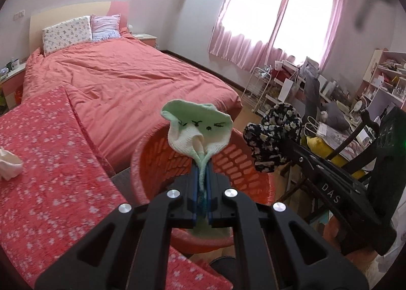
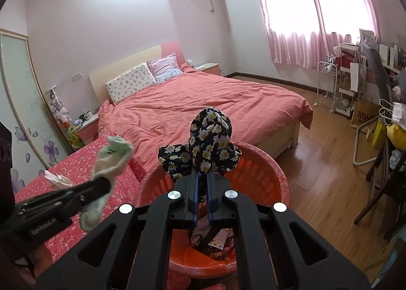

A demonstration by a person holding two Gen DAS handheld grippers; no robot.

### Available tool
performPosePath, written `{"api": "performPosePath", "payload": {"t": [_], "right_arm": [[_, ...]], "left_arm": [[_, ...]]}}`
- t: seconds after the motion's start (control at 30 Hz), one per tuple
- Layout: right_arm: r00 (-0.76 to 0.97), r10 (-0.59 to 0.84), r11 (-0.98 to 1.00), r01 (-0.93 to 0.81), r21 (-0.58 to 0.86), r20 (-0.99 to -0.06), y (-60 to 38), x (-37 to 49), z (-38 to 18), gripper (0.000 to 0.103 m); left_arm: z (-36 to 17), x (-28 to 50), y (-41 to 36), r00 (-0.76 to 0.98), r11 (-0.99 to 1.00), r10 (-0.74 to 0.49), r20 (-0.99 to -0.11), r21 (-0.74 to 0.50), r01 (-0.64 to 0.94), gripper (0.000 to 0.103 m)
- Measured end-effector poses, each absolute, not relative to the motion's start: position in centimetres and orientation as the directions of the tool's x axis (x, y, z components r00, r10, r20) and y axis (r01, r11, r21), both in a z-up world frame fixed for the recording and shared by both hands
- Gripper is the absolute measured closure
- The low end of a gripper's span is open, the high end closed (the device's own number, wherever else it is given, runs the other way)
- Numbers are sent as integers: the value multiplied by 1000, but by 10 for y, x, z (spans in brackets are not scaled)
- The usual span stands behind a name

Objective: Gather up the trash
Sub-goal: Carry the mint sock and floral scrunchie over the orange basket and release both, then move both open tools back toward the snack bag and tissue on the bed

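Here, the left gripper (image 1: pixel 202 163) clamped a green sock (image 1: pixel 198 129) and the right gripper (image 2: pixel 202 170) a floral cloth (image 2: pixel 210 143), both above the orange basket (image 2: pixel 264 163); releases were best made centred over its opening.

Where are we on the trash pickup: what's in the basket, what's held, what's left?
Done: a few wrappers and scraps already lie in the orange basket. In hand: the left hand-held gripper is shut on a green sock and the right hand-held gripper on a floral cloth, both over the basket, not yet dropped. Left: a crumpled tissue on the red floral cover.
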State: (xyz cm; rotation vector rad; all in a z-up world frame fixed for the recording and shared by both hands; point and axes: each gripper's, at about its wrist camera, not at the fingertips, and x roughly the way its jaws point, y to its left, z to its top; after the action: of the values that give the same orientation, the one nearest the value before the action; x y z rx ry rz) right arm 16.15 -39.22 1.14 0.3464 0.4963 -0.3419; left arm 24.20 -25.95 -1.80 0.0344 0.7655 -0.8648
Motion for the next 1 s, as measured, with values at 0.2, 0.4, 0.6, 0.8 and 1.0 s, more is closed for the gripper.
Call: {"api": "performPosePath", "payload": {"t": [0.2, 0.4, 0.6, 0.8, 1.0], "right_arm": [[817, -201, 879, 395, 269, -541, -400, 170, 0, 94], [791, -201, 877, 408, 254, -578, -398, 172, -11, 73], [772, -206, 877, 418, 236, -601, -392, 172, -13, 73], [768, -216, 895, 403, 192, -603, -380, 177, -10, 63], [775, -185, 928, 341, 153, -605, -344, 188, -7, 63]], "left_arm": [[-42, 257, -273, 401, 696, -627, -668, -251, 673, 84], [-57, 270, -261, 414, 740, -573, -707, -230, 632, 67], [-62, 276, -233, 459, 784, -516, -723, -183, 594, 59], [-58, 276, -182, 541, 838, -435, -720, -103, 536, 51], [-57, 283, -107, 601, 907, -323, -731, -56, 418, 46]]}}
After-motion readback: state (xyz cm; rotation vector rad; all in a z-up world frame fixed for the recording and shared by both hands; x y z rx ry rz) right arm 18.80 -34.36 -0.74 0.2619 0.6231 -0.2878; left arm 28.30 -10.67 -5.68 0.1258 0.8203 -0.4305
